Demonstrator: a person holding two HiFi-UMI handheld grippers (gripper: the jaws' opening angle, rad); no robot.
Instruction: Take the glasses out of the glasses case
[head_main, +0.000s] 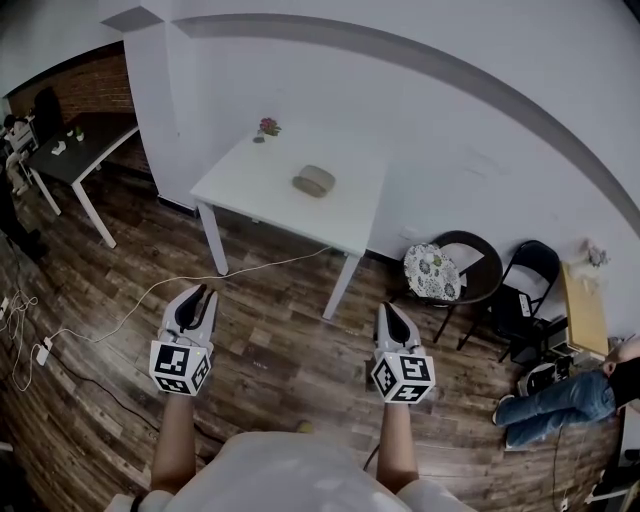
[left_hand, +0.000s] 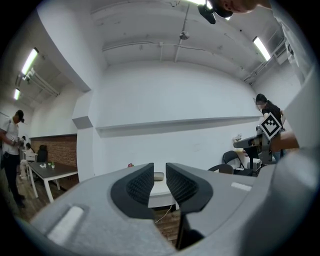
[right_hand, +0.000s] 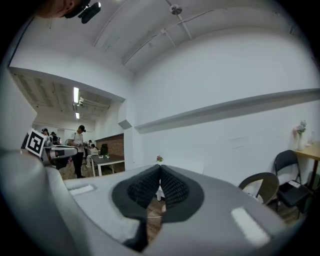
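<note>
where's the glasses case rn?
Head view, upper centre: the glasses case lies near the middle of the white table, to the right of the small flower pot at the table's far edge.

glasses case (head_main: 314, 181) on table (head_main: 250, 190)

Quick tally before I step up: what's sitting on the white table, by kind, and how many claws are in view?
Glasses case: 1
Flower pot: 1
Claws: 2 (left claw slightly open, right claw shut, both empty)
Total: 4
</note>
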